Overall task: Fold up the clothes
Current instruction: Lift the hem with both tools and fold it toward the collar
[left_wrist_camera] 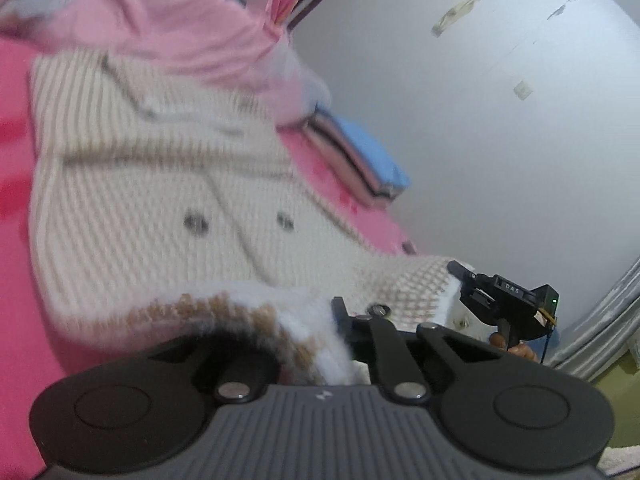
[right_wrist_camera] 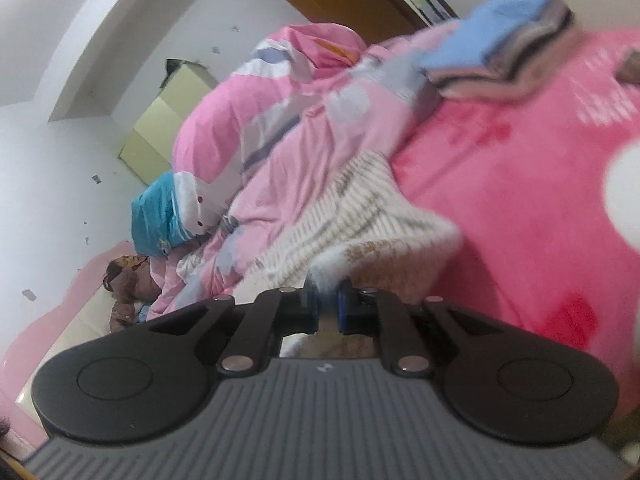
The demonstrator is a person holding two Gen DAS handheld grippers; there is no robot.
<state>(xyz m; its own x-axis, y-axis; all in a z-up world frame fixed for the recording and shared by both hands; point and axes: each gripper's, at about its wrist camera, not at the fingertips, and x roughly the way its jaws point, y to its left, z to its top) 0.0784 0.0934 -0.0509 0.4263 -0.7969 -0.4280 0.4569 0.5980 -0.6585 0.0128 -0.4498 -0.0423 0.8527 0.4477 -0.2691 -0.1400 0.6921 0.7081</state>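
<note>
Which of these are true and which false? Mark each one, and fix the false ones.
1. The right gripper is shut on the knit cardigan's fluffy hem. True.
2. The left gripper hangs open, holding nothing. False: it is shut on the cardigan's edge.
3. The folded stack of clothes has a blue piece on top. True.
4. The cardigan lies on a green sheet. False: the pink bed cover is under it.
5. The cardigan has dark buttons. True.
</note>
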